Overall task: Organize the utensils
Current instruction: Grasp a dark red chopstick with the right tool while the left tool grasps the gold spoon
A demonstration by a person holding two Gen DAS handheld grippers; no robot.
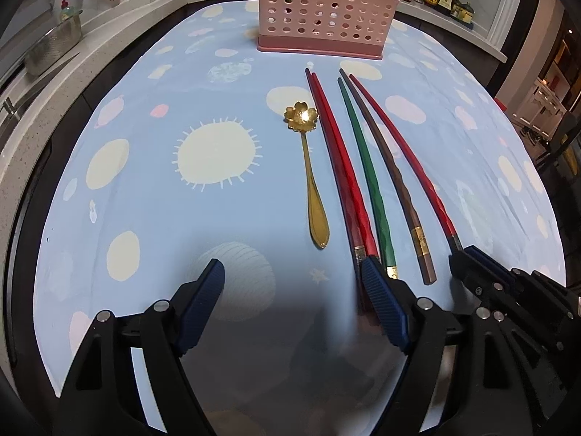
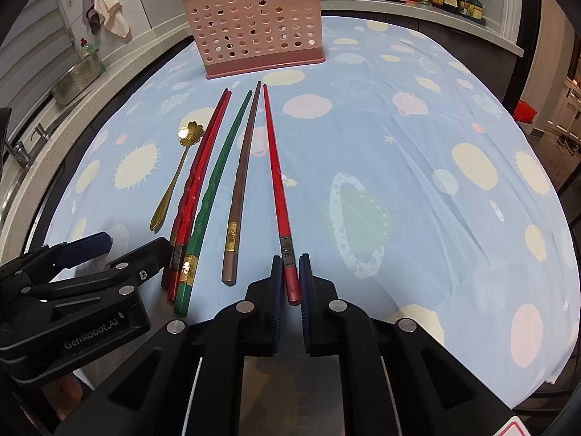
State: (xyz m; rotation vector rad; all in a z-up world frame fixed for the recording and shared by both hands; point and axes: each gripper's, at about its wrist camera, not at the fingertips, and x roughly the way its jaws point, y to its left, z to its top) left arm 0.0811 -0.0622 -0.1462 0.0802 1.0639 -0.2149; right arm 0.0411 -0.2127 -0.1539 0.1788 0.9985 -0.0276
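My right gripper (image 2: 290,272) sits low at the table edge, fingers nearly together around the lone red chopstick (image 2: 275,167), which lies on the tablecloth (image 2: 417,138). My left gripper (image 1: 294,283) hovers wide open, empty, beside the paired red chopsticks (image 1: 336,152).

Five chopsticks lie in front of one pink perforated holder (image 2: 254,25): three red chopsticks (image 2: 198,181), one green chopstick (image 2: 221,167) and one brown chopstick (image 2: 244,167). One gold flower-shaped spoon (image 2: 174,178) lies left of them. Two grippers are nearest.
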